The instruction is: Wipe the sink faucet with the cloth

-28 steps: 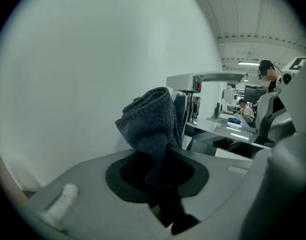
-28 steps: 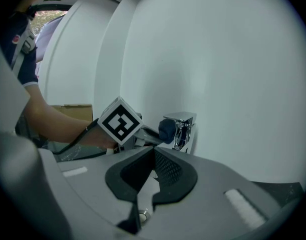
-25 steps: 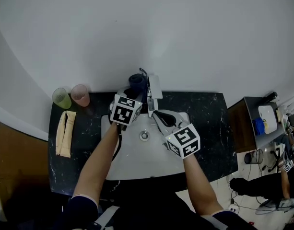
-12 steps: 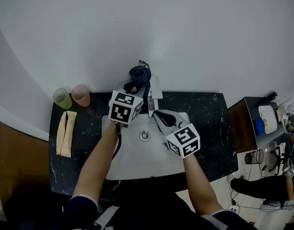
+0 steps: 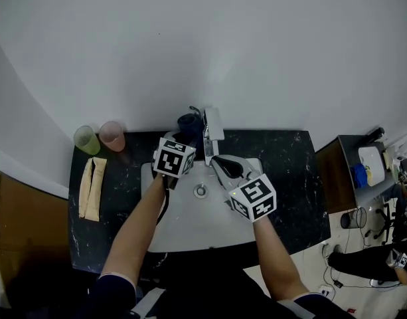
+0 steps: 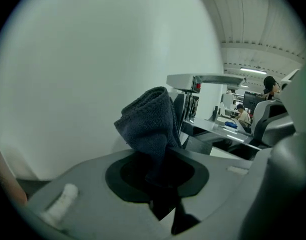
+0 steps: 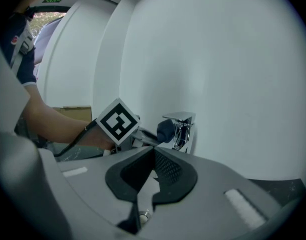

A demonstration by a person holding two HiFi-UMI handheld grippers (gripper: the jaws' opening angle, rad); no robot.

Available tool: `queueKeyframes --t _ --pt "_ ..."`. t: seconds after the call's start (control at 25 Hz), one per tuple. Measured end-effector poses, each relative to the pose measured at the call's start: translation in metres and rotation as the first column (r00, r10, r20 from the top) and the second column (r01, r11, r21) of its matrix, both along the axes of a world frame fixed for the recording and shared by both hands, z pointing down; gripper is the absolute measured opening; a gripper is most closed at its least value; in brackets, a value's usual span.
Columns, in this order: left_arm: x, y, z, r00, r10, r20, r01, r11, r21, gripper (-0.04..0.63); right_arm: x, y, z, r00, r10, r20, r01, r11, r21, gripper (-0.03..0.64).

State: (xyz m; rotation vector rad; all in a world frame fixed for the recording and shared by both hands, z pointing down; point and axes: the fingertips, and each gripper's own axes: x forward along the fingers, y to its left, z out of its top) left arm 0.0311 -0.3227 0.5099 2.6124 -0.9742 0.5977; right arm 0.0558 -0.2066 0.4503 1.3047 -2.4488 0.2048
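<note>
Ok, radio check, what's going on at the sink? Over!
Left gripper shut on cloth, cloth beside faucet. Right gripper shut, empty, over sink. Nothing in the way.

Cloth (image 6: 148, 119): dark blue terry, rough nap, matt. Faucet (image 7: 180, 128): polished chrome metal, mirror-glossy. Sink (image 5: 190, 228): white, smooth, glossy. Countertop (image 5: 289, 171): black speckled stone look, slight sheen. Green cup (image 5: 86, 139), pink cup (image 5: 111, 133): translucent plastic. Right gripper (image 7: 153, 156): matt grey plastic shell, black cross-hatched pads (image 7: 167, 170).
</note>
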Motion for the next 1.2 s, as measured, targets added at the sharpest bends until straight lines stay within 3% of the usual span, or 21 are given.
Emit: queueKeyframes --t 0.2,0.44,0.88,1.2 --pt "-0.002 0.002 0.003 1.000 -0.009 -0.007 0.009 1.000 -0.008 0.083 0.000 -0.001 0.000 1.000 -0.004 0.006 0.004 1.000 -0.001 0.005" --pt "-0.019 0.019 -0.033 0.998 -0.050 -0.040 0.052 0.997 0.058 0.084 0.000 0.000 -0.007 1.000 -0.013 0.003 0.013 0.999 0.032 0.006" --pt "-0.063 0.103 -0.084 0.993 -0.039 -0.109 0.056 0.985 0.163 0.086 -0.006 0.036 -0.044 0.990 0.069 0.121 -0.083 0.990 0.115 0.006" --pt "-0.071 0.156 -0.098 0.994 0.007 -0.110 0.015 0.979 0.206 0.086 -0.018 0.075 -0.057 0.977 0.073 0.198 -0.102 0.984 0.145 0.015"
